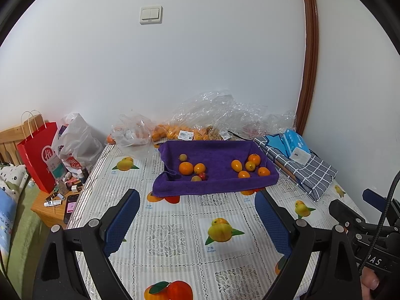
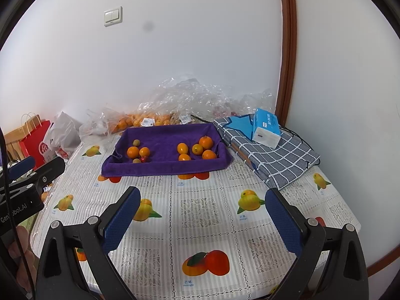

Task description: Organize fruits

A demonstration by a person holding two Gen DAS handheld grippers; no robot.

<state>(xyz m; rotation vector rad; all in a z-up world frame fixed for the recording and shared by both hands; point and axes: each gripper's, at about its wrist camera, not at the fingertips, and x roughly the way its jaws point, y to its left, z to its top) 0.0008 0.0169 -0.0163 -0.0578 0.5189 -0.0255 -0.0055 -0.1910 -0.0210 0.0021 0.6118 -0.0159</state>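
Note:
A tray lined with a purple towel (image 1: 215,186) (image 2: 165,168) sits at the back of the table. In it, a left group holds an orange (image 1: 186,168) (image 2: 133,152), a smaller orange fruit, brownish round fruits and a small red fruit (image 1: 202,175). A right group (image 1: 250,166) (image 2: 197,149) holds several orange fruits. My left gripper (image 1: 197,201) is open and empty, hovering in front of the tray. My right gripper (image 2: 202,198) is open and empty, also short of the tray.
Clear plastic bags of oranges (image 1: 175,131) (image 2: 140,121) lie behind the tray by the wall. A folded checked cloth (image 2: 272,155) with a blue tissue pack (image 2: 266,127) lies to the right. A red paper bag (image 1: 37,150) and a cluttered bedside stand are left of the table.

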